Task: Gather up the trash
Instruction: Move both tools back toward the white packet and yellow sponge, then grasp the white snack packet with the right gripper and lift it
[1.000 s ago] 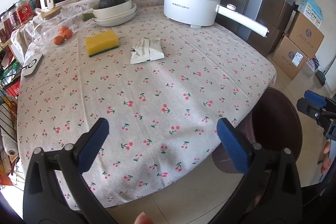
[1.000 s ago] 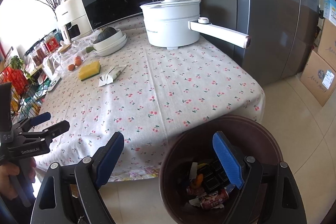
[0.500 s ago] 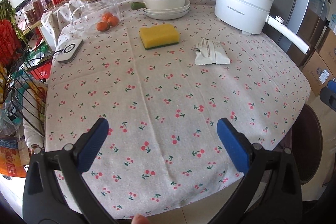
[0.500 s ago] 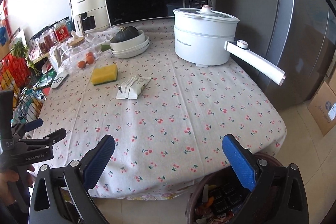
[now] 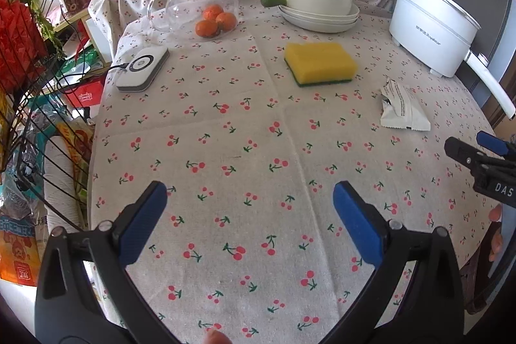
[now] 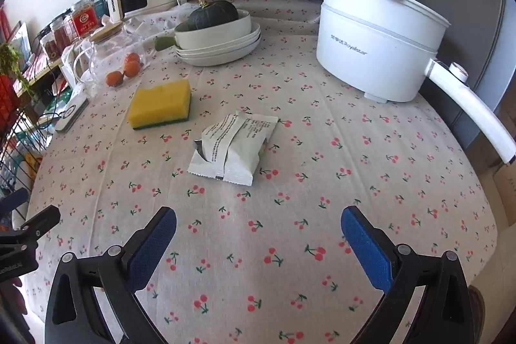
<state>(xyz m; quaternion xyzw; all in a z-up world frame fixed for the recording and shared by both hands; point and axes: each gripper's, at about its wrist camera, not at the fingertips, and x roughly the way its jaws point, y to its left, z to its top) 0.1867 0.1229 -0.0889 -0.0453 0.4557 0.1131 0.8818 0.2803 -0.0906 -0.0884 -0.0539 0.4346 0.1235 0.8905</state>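
On the cherry tablecloth (image 6: 290,150), at twelve o'clock from the right gripper (image 6: 258,234) | torn white wrapper (image 6: 233,147) lay flat, evidently the trash; jaws spread wide, empty, lined up to take it | left gripper (image 5: 250,208) likewise spread, empty; sponge (image 5: 321,63) at one o'clock

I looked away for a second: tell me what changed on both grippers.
The right gripper swung up from the bin to face the white wrapper; the left gripper advanced over the tablecloth. Both stay open and empty. Wrapper and sponge unmoved.
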